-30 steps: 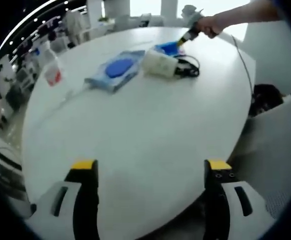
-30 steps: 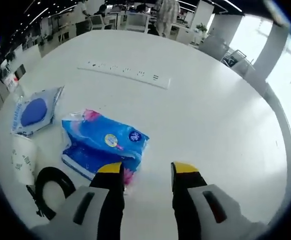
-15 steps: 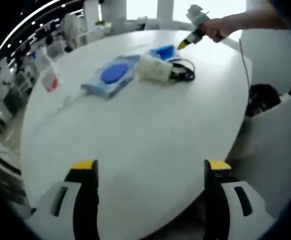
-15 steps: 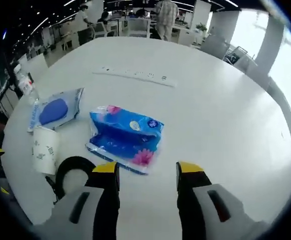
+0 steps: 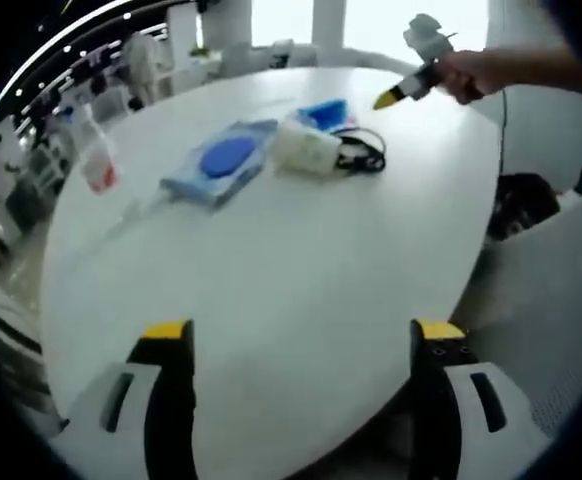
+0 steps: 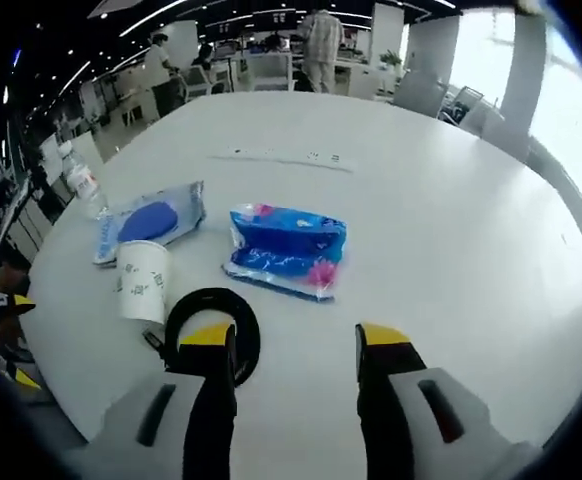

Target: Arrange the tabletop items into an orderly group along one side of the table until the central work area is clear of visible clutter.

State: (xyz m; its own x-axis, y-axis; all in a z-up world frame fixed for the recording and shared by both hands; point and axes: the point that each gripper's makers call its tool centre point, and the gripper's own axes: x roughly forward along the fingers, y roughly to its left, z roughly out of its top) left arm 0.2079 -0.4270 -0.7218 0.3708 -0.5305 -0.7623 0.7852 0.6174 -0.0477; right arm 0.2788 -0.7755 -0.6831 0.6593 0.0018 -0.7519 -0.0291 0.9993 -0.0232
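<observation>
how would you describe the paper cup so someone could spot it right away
On the round white table, look at the cluster of items near its left side in the right gripper view. The white paper cup stands between the black coiled cable and the flat blue-and-white packet; it is the only upright cylinder there.

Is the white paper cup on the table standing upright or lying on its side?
Lying on its side. In the right gripper view the paper cup rests lengthwise on the table, beside the black cable coil; the left gripper view agrees.
</observation>
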